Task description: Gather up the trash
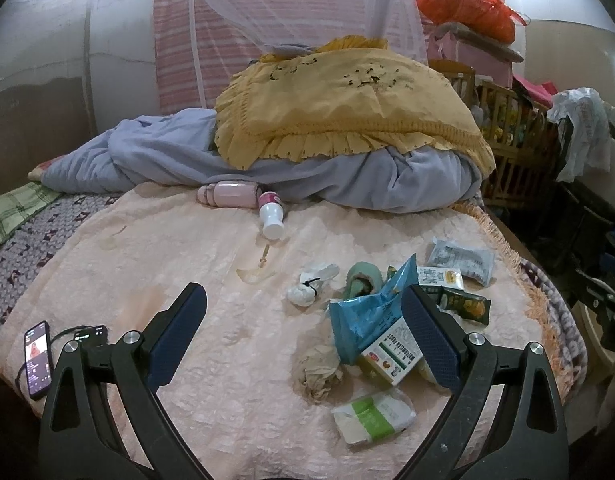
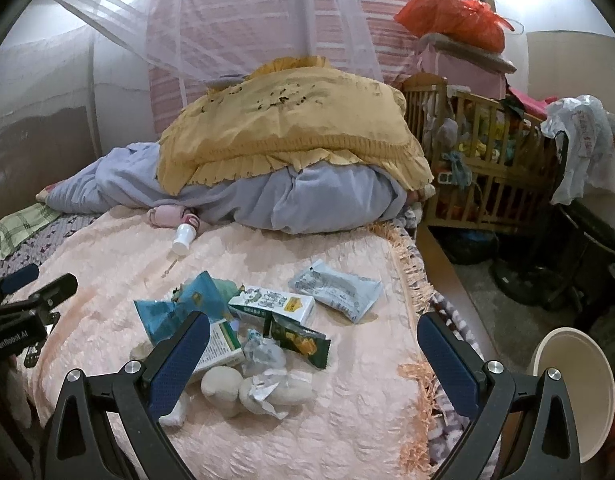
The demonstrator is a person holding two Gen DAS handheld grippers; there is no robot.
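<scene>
Trash lies scattered on a pink bedspread [image 1: 187, 240]: a blue snack bag [image 1: 363, 312], a white and green carton [image 1: 391, 352], a crumpled tissue [image 1: 319, 372], a green-white packet [image 1: 371, 416], a knotted white wad [image 1: 307, 290] and a grey pouch [image 1: 461, 258]. My left gripper [image 1: 307, 336] is open and empty above the pile. In the right wrist view the same pile shows: the blue bag [image 2: 175, 308], a milk carton [image 2: 271, 304], the grey pouch [image 2: 335, 288] and crumpled wrappers [image 2: 259, 384]. My right gripper [image 2: 313, 360] is open and empty over them.
A white bin [image 2: 575, 392] stands on the floor right of the bed. A phone [image 1: 38, 360] lies at the bed's left edge. A white bottle [image 1: 271, 216], a pink bottle [image 1: 227, 194], grey bedding [image 1: 167, 156] and a yellow pillow [image 1: 339, 108] sit behind. A wooden crib [image 2: 479, 160] stands right.
</scene>
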